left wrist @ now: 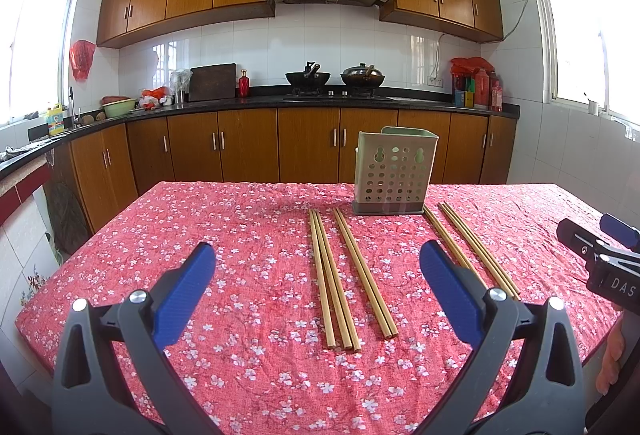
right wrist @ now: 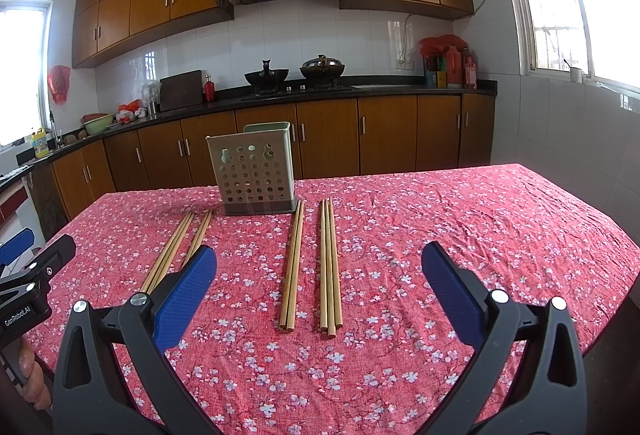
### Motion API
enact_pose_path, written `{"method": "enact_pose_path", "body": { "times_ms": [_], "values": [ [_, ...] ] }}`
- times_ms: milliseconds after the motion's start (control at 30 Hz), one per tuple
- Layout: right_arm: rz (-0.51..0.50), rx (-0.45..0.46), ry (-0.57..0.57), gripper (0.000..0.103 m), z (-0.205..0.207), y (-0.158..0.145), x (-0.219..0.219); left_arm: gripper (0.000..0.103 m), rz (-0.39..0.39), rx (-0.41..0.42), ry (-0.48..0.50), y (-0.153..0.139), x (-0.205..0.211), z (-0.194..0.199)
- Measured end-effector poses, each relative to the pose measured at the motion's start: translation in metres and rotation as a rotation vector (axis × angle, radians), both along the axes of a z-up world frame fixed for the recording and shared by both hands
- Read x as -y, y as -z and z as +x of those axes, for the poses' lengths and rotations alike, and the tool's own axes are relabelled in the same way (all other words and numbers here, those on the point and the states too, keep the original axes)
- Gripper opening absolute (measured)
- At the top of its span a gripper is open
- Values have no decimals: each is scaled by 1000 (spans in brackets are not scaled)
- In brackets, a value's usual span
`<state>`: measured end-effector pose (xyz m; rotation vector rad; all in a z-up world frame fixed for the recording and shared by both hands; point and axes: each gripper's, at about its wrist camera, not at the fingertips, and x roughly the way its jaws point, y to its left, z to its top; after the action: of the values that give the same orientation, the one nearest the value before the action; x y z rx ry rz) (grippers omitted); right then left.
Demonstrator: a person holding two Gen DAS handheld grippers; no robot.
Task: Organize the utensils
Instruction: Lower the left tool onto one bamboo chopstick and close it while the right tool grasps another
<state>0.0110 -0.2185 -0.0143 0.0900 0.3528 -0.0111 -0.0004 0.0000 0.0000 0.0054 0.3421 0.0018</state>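
Bamboo chopsticks lie in small groups on the red floral tablecloth [left wrist: 248, 235], in front of a pale green perforated utensil holder [left wrist: 394, 171] that stands upright. In the left wrist view a group of three [left wrist: 328, 283] and a pair [left wrist: 362, 271] lie between the fingers of my open left gripper [left wrist: 318, 251]. Two more groups [left wrist: 478, 251] lie to the right. In the right wrist view a pair [right wrist: 294, 267] and a group of three [right wrist: 329, 267] lie between the fingers of my open right gripper [right wrist: 319, 253]. The holder [right wrist: 256, 171] stands behind them. Both grippers hover above the near table edge.
Each gripper shows at the edge of the other's view, the right gripper [left wrist: 600, 247] and the left gripper [right wrist: 32, 263], with a hand [right wrist: 32, 367] below. Behind the table runs a kitchen counter [left wrist: 320, 101] with woks, bottles and wooden cabinets.
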Motion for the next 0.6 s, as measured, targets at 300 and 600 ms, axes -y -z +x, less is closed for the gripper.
{"method": "enact_pose_path", "body": {
  "times_ms": [300, 600],
  "values": [
    [6, -16, 10, 101, 4, 2, 2, 99, -3, -19, -13, 6, 0, 4],
    [40, -176, 53, 101, 41, 23, 21, 99, -7, -187, -106, 32, -23, 47]
  ]
}}
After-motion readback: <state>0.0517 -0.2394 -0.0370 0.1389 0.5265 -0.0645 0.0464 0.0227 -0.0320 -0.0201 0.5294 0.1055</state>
